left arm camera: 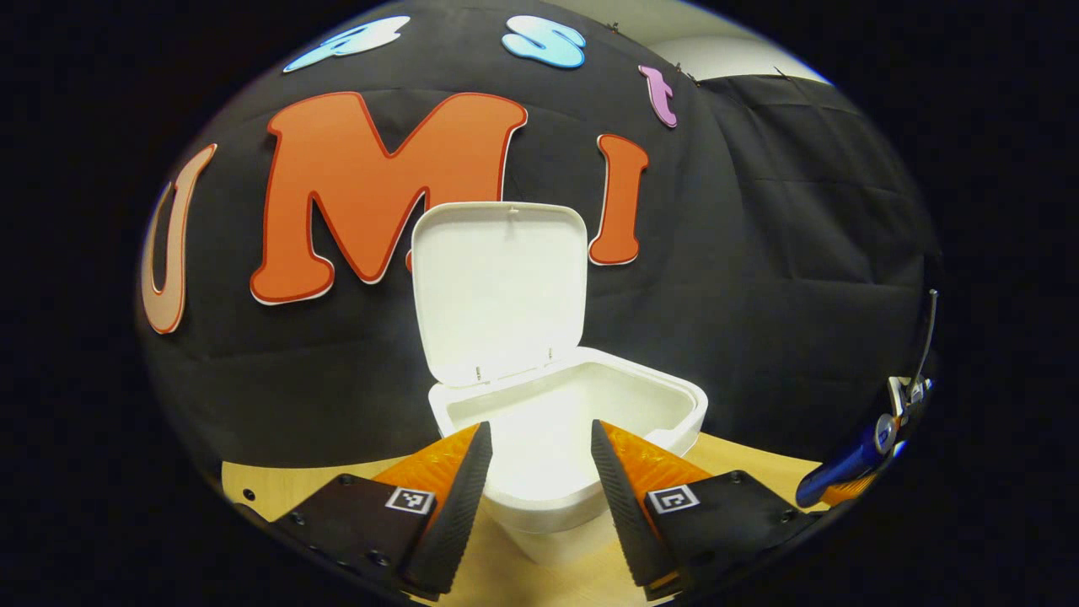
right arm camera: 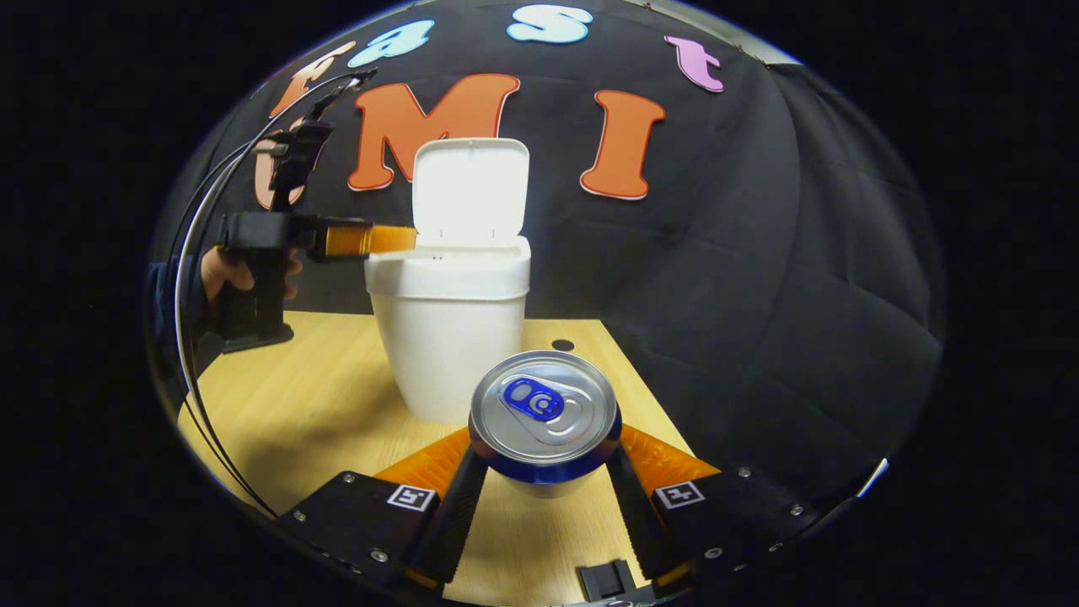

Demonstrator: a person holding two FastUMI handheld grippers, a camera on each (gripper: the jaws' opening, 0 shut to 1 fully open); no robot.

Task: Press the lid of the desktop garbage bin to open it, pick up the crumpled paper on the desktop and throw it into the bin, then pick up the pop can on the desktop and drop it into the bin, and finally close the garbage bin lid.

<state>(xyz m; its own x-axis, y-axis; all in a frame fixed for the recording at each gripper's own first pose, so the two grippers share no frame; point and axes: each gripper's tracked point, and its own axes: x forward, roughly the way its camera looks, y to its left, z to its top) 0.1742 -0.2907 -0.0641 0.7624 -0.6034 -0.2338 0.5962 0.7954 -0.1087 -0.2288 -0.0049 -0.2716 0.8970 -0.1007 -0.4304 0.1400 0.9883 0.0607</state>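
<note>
We start with the wooden desktop, on which the white garbage bin stands near the booth wall. Its lid is tipped upright behind the mouth, leaving the opening free to receive things — we judge that is why it is left so. In the left gripper view the bin's bright inside gives no clear sight of crumpled paper, so we cannot tell whether it lies within.

The left gripper hangs just above the bin's near rim with its fingers spread and nothing between them; a drop from there would fall straight in.

The pop can stands upright between the fingers of the right gripper, which are clenched against its sides — a grasp on the can. It sits in front of the bin, apart from it, and we judge that carrying it over the open mouth comes next.
</note>
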